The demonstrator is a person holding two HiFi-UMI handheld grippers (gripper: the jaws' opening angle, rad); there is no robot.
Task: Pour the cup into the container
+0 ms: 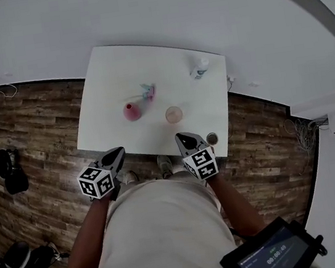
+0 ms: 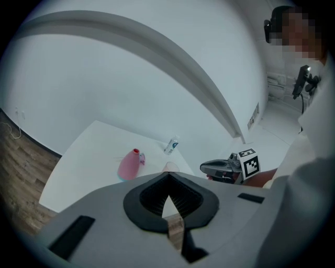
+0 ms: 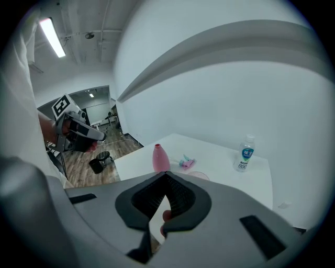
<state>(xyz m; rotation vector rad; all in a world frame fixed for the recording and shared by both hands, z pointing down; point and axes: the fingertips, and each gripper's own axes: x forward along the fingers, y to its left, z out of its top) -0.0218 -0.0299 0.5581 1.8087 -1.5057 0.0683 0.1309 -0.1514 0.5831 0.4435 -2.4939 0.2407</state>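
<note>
Grey jaws of left gripper (image 1: 118, 151) and right gripper (image 1: 182, 138) are pressed together, empty, at the near edge of the table (image 1: 110, 82). This looks like the approach step (nothing grasped yet): the pink cup (image 1: 173, 115) stands ahead of the right gripper, near the pink bottle (image 1: 131, 110). Next, probably, the jaws open around the cup.

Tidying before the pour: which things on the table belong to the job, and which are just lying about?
For the job: pink cup; pink bottle, its top off.
Lying about: spray head beside it; water bottle; small dark object near a corner of the table.
</note>
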